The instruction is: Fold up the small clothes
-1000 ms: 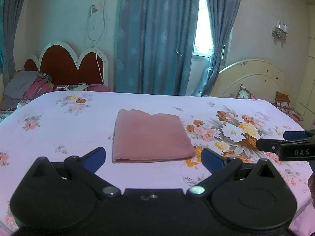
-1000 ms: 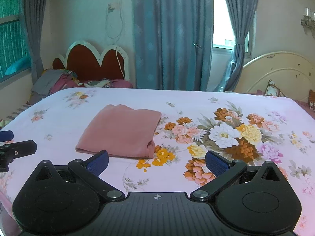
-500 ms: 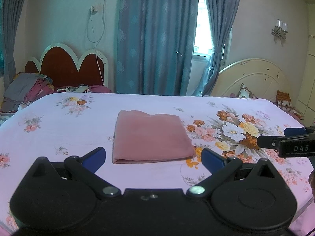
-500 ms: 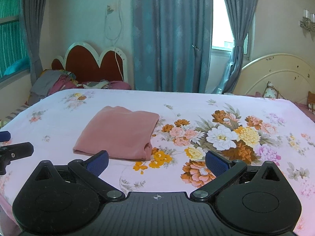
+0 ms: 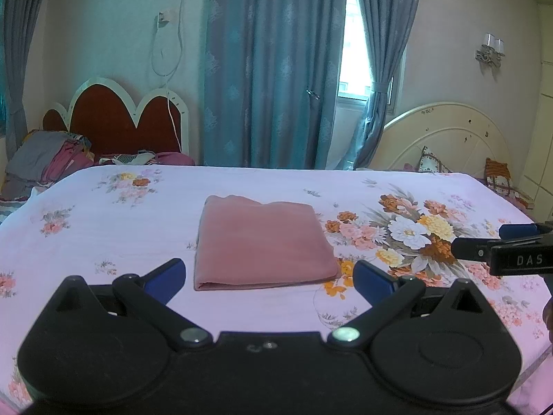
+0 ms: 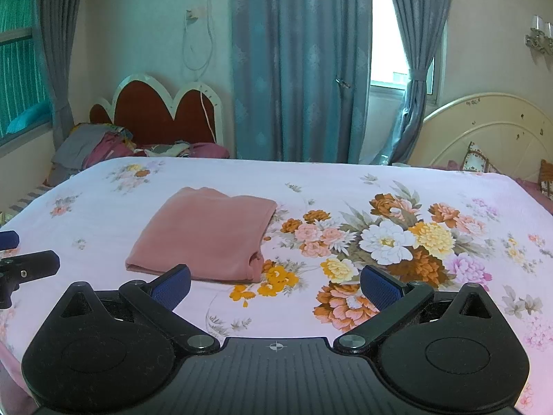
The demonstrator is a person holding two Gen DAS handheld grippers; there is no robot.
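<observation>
A pink garment [image 5: 262, 245] lies folded into a neat rectangle on the floral bedsheet [image 5: 103, 228]; the right wrist view shows the same garment [image 6: 207, 233] left of centre. My left gripper [image 5: 269, 276] hovers open just short of its near edge, nothing between the blue pads. My right gripper [image 6: 275, 285] is open too, in front of the garment's near right corner, and its fingers [image 5: 501, 249] poke in from the right edge of the left wrist view. The left gripper's fingers [image 6: 20, 266] show at the left edge of the right wrist view.
A pile of clothes [image 5: 48, 160] sits on a second bed with a red headboard [image 5: 117, 121] at the back left. A cream headboard [image 5: 446, 138] with cushions stands back right. Blue curtains [image 5: 276, 69] hang behind. The sheet's big flower print [image 6: 390, 242] lies right of the garment.
Both grippers have drawn back slightly and tilted up a little; the garment lies still and both stay open.
</observation>
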